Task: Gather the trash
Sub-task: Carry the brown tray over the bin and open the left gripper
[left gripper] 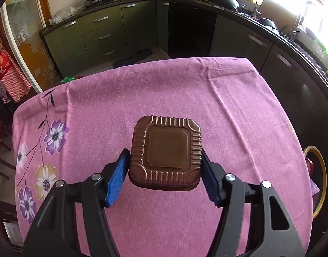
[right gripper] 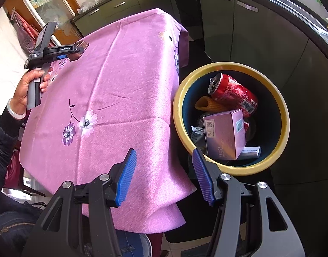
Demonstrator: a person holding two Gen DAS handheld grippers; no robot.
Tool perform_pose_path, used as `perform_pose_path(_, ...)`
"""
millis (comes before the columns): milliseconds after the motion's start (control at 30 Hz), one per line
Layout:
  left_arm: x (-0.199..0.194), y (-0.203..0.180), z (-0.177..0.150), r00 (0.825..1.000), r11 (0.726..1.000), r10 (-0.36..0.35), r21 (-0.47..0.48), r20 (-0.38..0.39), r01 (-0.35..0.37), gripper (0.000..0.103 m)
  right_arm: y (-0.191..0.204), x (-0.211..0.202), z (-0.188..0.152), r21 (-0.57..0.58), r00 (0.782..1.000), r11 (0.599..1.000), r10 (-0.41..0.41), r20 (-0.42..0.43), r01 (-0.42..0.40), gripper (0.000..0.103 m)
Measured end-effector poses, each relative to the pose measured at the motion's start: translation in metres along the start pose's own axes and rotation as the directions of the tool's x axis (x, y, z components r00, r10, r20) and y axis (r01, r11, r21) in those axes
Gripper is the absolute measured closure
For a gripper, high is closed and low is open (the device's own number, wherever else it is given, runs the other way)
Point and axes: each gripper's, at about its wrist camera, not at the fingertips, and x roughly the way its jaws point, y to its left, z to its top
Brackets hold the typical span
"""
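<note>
My left gripper (left gripper: 164,152) is shut on a brown ribbed square plastic tray (left gripper: 166,152), its blue pads pressing both sides. The tray hangs bottom-up a little above the pink flowered tablecloth (left gripper: 185,90). In the right wrist view the same tray (right gripper: 82,45) shows small at the far left of the table, with a person's hand (right gripper: 29,85) on that gripper's handle. My right gripper (right gripper: 164,151) stands open with nothing between its fingers, over the table's near corner beside a yellow-rimmed bin (right gripper: 179,98). A red can (right gripper: 234,90), a pink box (right gripper: 225,132) and other scraps lie in the bin.
The bin (left gripper: 321,171) stands on the floor at the table's right side. Dark kitchen cabinets (left gripper: 260,47) and a counter with pans curve round behind the table. A dark sleeve (right gripper: 5,132) lies along the table's left edge.
</note>
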Motion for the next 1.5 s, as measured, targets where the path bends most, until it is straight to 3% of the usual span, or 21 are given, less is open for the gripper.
perform_pose_path(267,-0.073,-0.011,-0.050,0.995,0.997,-0.059,0.049,0.075,0.055,0.042,0.008,-0.012,-0.018,-0.003,0.999,1.000,0.023,0.023,-0.023,0.048)
perform_pose_path(500,-0.134,-0.068,-0.092,0.979,0.971,-0.172,0.185,0.107,0.150,0.042,0.009,-0.030,-0.045,0.010,0.996,0.998,0.058,0.065,-0.058,0.048)
perform_pose_path(633,-0.152,-0.126,-0.105,0.957,0.918,-0.285,0.304,0.059,0.254,0.042,0.004,-0.044,-0.067,0.023,0.994,0.998,0.059,0.086,-0.062,0.048)
perform_pose_path(800,-0.145,-0.210,-0.103,0.914,0.831,-0.406,0.405,-0.028,0.381,0.042,-0.016,-0.061,-0.088,0.068,0.992,0.996,0.045,0.116,-0.053,0.047)
perform_pose_path(933,-0.120,-0.275,-0.094,0.890,0.781,-0.446,0.445,-0.092,0.437,0.042,-0.036,-0.068,-0.102,0.115,0.992,0.992,0.031,0.123,-0.045,0.047)
perform_pose_path(1067,-0.083,-0.328,-0.084,0.867,0.750,-0.457,0.438,-0.198,0.496,0.042,-0.051,-0.067,-0.110,0.154,0.992,0.987,0.030,0.119,-0.048,0.047)
perform_pose_path(1167,-0.063,-0.370,-0.087,0.868,0.717,-0.439,0.490,-0.234,0.495,0.042,-0.058,-0.063,-0.114,0.174,0.993,0.983,0.033,0.112,-0.052,0.047)
perform_pose_path(1300,-0.043,-0.411,-0.096,0.881,0.687,-0.391,0.554,-0.265,0.471,0.039,-0.062,-0.058,-0.118,0.192,0.994,0.980,0.034,0.101,-0.053,0.047)
perform_pose_path(1433,-0.026,-0.429,-0.098,0.908,0.691,-0.341,0.590,-0.242,0.417,0.026,-0.061,-0.057,-0.120,0.197,0.995,0.980,0.023,0.097,-0.041,0.043)
perform_pose_path(1500,-0.024,-0.423,-0.095,0.908,0.700,-0.348,0.581,-0.232,0.416,0.025,-0.058,-0.057,-0.121,0.192,0.995,0.980,0.022,0.095,-0.040,0.043)
